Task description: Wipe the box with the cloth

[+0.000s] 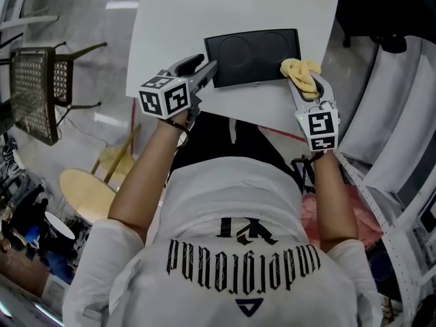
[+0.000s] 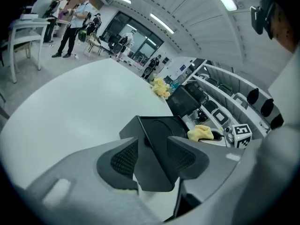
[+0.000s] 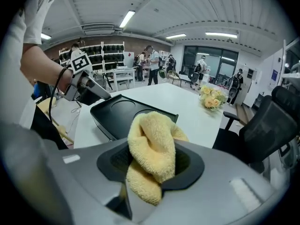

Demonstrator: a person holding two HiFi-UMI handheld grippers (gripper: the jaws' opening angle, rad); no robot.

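Open-plan office or lab, white table [image 3: 187,106], black office chair [image 3: 274,121], ceiling strip lights [image 3: 127,18], shelving [image 3: 107,55], people standing [image 3: 152,65]

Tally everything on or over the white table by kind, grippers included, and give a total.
Black box: 1
Yellow cloth: 1
Flower bunch: 1
Grippers: 2 (left gripper, right gripper)
Total: 5

Tabletop [image 1: 204,5] beyond box [image 1: 252,56] lies open (flowers [image 3: 212,97] far).
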